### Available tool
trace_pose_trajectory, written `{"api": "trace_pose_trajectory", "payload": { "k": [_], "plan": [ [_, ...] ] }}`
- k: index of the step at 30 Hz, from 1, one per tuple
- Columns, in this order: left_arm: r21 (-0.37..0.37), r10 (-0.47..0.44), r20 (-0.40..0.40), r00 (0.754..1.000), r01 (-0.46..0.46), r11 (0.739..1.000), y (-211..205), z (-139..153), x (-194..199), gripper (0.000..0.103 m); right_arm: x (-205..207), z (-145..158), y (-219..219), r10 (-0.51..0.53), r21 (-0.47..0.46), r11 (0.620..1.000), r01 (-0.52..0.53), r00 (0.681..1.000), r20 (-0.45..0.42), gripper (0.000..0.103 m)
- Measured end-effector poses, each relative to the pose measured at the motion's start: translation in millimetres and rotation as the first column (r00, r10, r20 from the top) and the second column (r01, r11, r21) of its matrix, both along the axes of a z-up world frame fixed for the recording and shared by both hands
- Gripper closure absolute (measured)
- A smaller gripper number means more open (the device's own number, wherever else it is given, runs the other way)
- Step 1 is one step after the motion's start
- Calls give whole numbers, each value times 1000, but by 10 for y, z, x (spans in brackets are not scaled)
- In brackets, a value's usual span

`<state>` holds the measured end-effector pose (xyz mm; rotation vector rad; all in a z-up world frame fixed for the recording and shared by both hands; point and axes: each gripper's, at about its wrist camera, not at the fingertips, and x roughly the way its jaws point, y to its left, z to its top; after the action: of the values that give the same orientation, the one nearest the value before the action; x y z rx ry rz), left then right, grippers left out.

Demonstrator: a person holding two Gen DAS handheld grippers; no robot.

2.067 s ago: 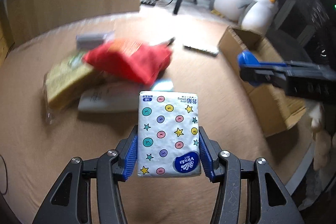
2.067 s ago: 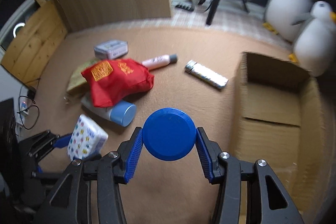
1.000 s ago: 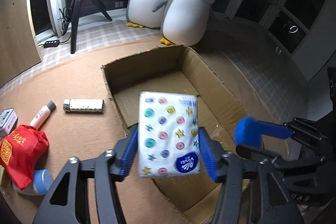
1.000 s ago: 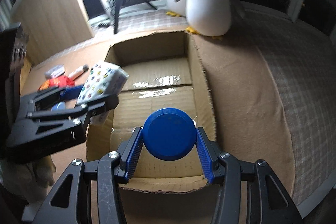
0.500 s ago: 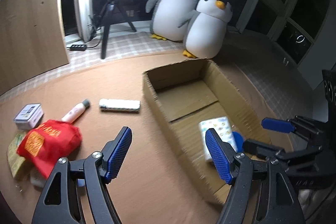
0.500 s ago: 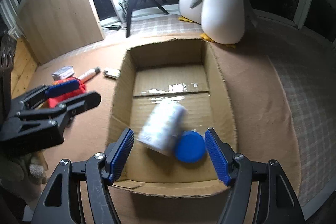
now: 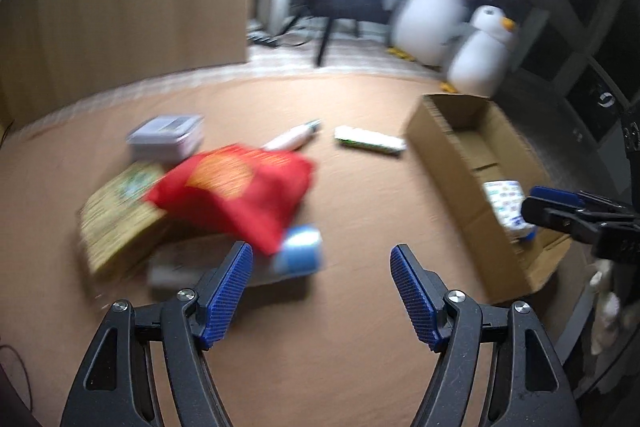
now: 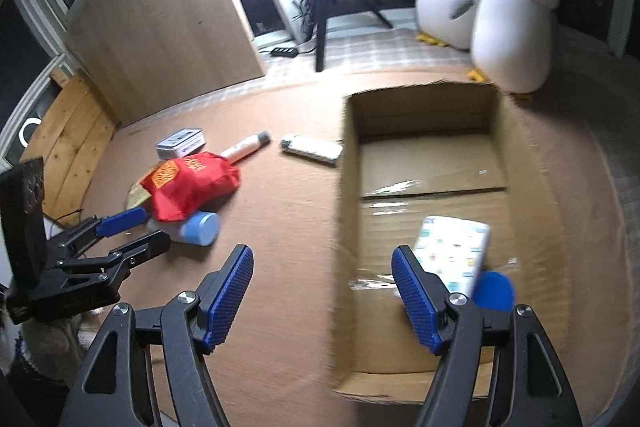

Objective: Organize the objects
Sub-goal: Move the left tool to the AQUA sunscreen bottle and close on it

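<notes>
Both tools are empty. The left tool stands wide, with only bare brown carpet showing between its blue pads, and its jaws are closing slightly. The right tool is also spread, with nothing between its pads.

The cardboard box already holds the spotted tissue pack and a blue round lid, both lying near its close end.

What remains sits in a pile on the carpet left of the box: a red snack bag lying over a white bottle with a blue cap and a yellowish packet, with a small grey tin, a slim pink tube and a white-and-green pack behind them.

The step in hand looks like reaching for the next item. The red bag is the sensible pick, since it lies on top and lifting it frees the bottle and packet. It should probably be approached from above, with the pads across its narrower width, biting a full fold rather than a loose corner. The right tool could take the white-and-green pack, which lies alone just beside the box wall.
</notes>
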<state>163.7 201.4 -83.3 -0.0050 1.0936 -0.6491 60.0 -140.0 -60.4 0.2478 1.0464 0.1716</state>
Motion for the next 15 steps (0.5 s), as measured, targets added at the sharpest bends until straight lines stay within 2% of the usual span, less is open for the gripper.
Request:
{"api": "trace_pose_trajectory", "payload": {
  "k": [2, 7, 11, 13, 15],
  "plan": [
    [18, 12, -17, 1000, -12, 1000, 160, -89, 67, 33, 44, -33, 109, 9, 12, 1000, -9, 1000, -13, 35],
    [64, 26, -57, 998, -22, 998, 411, -319, 228, 49, 112, -96, 362, 28, 41, 999, -27, 999, -35, 35],
    [72, 21, -80, 997, -16, 997, 463, -425, 366, 55, 123, -114, 497, 31, 55, 998, -28, 999, -41, 35],
    [71, 26, -89, 996, -20, 997, 466, -465, 456, 62, 109, -120, 536, 26, 57, 998, -23, 999, -45, 35],
    [67, 22, -91, 996, -16, 998, 439, -482, 527, 64, 87, -122, 571, 19, 58, 998, -16, 999, -47, 35]
  ]
}}
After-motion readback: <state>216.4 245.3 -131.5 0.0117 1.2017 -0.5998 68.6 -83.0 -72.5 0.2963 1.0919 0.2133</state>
